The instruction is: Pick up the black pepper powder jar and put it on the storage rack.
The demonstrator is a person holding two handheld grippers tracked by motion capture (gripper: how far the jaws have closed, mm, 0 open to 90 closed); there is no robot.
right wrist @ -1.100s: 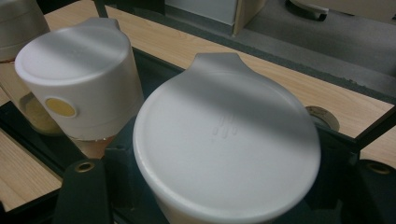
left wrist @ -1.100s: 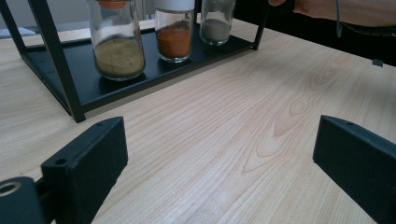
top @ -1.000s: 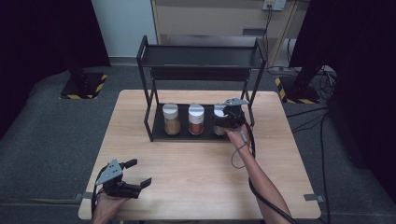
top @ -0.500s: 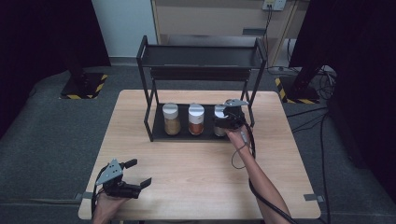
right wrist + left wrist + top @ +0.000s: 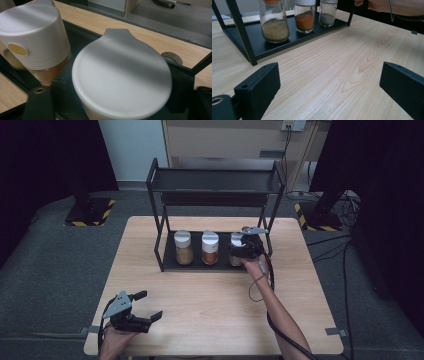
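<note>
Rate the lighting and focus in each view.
High view: table evenly lit, surroundings dark, rack shelf shadowed. Left gripper view: wood grain crisp, jars fairly sharp, near jaws soft. Right gripper view: white lid too close, slightly soft, a shadow band across it.

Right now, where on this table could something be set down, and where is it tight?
Free: the bare table between the rack front and the left gripper, and the strips either side of the rack. The rack's top shelf looks bare. Crowded: the lower shelf, with three jars and the right gripper around the right jar.
</note>
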